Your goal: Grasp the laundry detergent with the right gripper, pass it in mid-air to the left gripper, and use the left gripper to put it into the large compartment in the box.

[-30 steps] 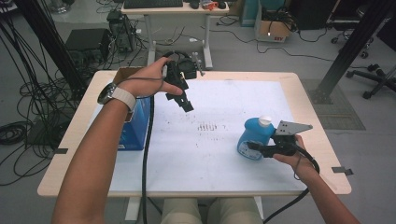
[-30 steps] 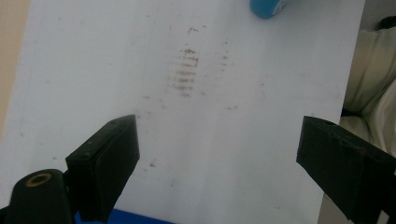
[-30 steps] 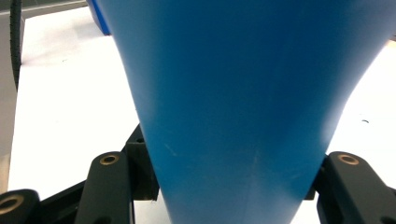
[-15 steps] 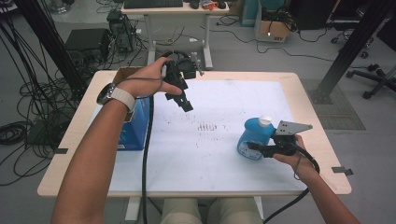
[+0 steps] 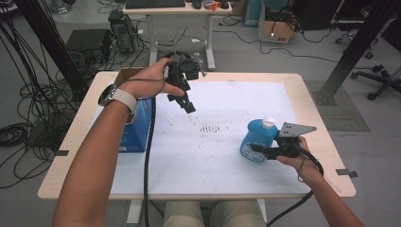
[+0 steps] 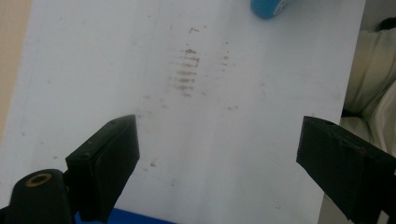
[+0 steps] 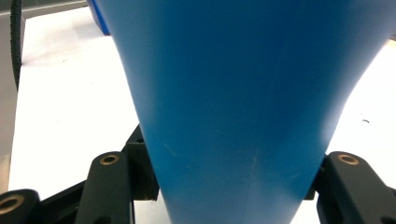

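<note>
High view: right gripper (image 5: 259,149) stays clamped on the bottle (image 5: 255,142) near the table's (image 5: 85,163) right edge; nothing has shifted.
Left gripper view: left gripper (image 6: 217,158) spread, empty, hovering.
Right gripper view: bottle (image 7: 243,93) pinched; lift not yet begun.

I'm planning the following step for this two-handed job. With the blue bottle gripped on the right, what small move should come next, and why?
Probably bring the left gripper across toward the white cap of the blue bottle. The right gripper is shut on the bottle, which stands on the white table, while the left gripper hangs open and empty above the table, well apart from the bottle.
</note>
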